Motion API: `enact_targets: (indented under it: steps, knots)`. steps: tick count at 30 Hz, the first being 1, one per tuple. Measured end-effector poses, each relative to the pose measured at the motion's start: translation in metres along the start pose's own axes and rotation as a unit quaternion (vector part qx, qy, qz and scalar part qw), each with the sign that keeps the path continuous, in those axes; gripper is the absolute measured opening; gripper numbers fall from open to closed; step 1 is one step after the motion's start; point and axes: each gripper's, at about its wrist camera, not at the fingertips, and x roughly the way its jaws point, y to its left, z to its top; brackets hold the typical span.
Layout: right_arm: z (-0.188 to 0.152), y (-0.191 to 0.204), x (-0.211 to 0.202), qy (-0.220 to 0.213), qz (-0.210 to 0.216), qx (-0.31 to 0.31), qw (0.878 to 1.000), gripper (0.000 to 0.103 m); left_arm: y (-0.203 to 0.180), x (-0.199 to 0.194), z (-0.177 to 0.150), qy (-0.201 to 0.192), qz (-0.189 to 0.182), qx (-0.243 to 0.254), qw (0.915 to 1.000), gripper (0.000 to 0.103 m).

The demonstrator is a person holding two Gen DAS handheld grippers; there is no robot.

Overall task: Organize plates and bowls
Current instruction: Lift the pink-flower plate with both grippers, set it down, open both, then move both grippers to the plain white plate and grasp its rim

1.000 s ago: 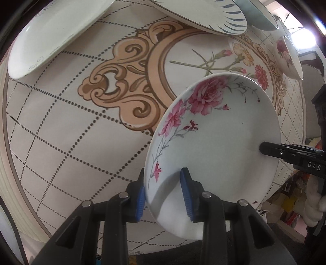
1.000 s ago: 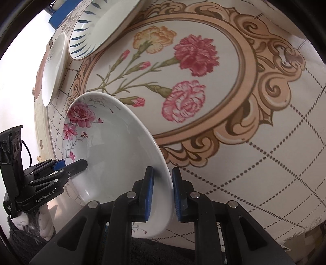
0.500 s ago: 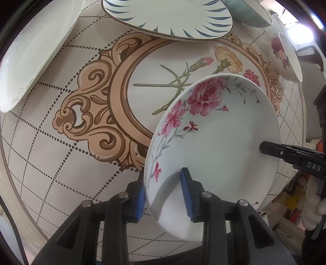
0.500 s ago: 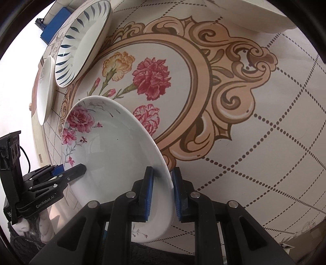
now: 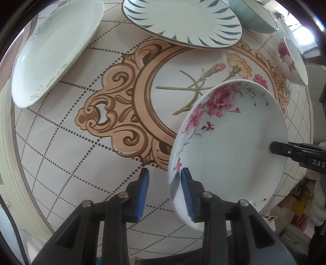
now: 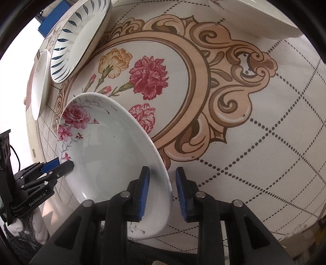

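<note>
A white plate with pink roses (image 5: 230, 142) lies near the table's front edge; it also shows in the right wrist view (image 6: 106, 146). My left gripper (image 5: 164, 191) is open, its jaws parted around the plate's left rim, with a gap on the left side. My right gripper (image 6: 162, 189) is open, its jaws astride the plate's right rim without pinching it. Each gripper shows in the other's view, the right one (image 5: 293, 151) and the left one (image 6: 51, 169) at opposite rims.
A blue-striped plate (image 5: 181, 22) and a plain white plate (image 5: 55, 49) lie at the back of the floral tablecloth (image 5: 61, 146). A teal bowl (image 5: 252, 16) and a rose-printed bowl (image 5: 291, 59) stand at the far right. The table edge runs just below the grippers.
Both grippers have opened: their jaws were pinched on the rose plate's rims and now stand apart. The plate has settled lower, toward the tablecloth.
</note>
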Motion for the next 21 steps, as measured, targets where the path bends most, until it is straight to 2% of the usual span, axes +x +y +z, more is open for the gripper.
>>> enact_targets:
  steps: [1, 2, 4, 6, 7, 8, 9, 10, 12, 14, 16, 18, 21]
  knots:
    - [0.000, 0.001, -0.003, -0.004, -0.012, -0.004, 1.000, 0.048, 0.005, -0.004, -0.003, -0.005, 0.003, -0.006, 1.0000, 0.040]
    - [0.002, 0.008, -0.006, -0.008, -0.026, -0.008, 1.000, 0.055, 0.011, -0.008, -0.005, -0.010, 0.001, -0.013, 0.9999, 0.042]
    - [0.002, 0.009, -0.017, -0.021, -0.046, -0.018, 0.999, 0.060, 0.021, -0.018, -0.011, -0.023, 0.005, -0.023, 0.9995, 0.047]
    - [0.003, 0.016, -0.032, -0.039, -0.067, -0.034, 0.996, 0.061, 0.027, -0.030, -0.017, -0.039, 0.038, -0.017, 0.9984, 0.052]
    - [0.004, 0.021, -0.040, -0.050, -0.074, -0.045, 0.995, 0.064, 0.029, -0.036, -0.019, -0.051, 0.053, -0.015, 0.9972, 0.061]
    - [0.005, 0.027, -0.049, -0.061, -0.078, -0.057, 0.993, 0.072, 0.031, -0.043, -0.020, -0.065, 0.066, -0.013, 0.9956, 0.067]
    - [0.006, 0.035, -0.058, -0.074, -0.078, -0.068, 0.992, 0.077, 0.033, -0.049, -0.021, -0.078, 0.077, -0.012, 0.9939, 0.079]
    - [0.008, 0.044, -0.067, -0.086, -0.072, -0.081, 0.990, 0.085, 0.036, -0.056, -0.020, -0.090, 0.085, -0.014, 0.9923, 0.086]
    - [0.017, 0.073, -0.081, -0.106, -0.058, -0.108, 0.987, 0.090, 0.044, -0.070, -0.019, -0.119, 0.093, -0.028, 0.9881, 0.087]
    - [0.027, 0.106, -0.094, -0.128, -0.040, -0.140, 0.981, 0.100, 0.056, -0.083, -0.014, -0.143, 0.094, -0.046, 0.9842, 0.088]
    - [0.043, 0.143, -0.103, -0.141, -0.016, -0.164, 0.976, 0.102, 0.068, -0.096, -0.006, -0.171, 0.095, -0.065, 0.9786, 0.094]
    - [0.062, 0.203, -0.097, -0.143, 0.005, -0.189, 0.972, 0.102, 0.085, -0.106, 0.007, -0.193, 0.093, -0.087, 0.9729, 0.094]
    - [0.103, 0.263, -0.091, -0.133, 0.001, -0.231, 0.964, 0.102, 0.121, -0.114, 0.029, -0.204, 0.086, -0.114, 0.9686, 0.094]
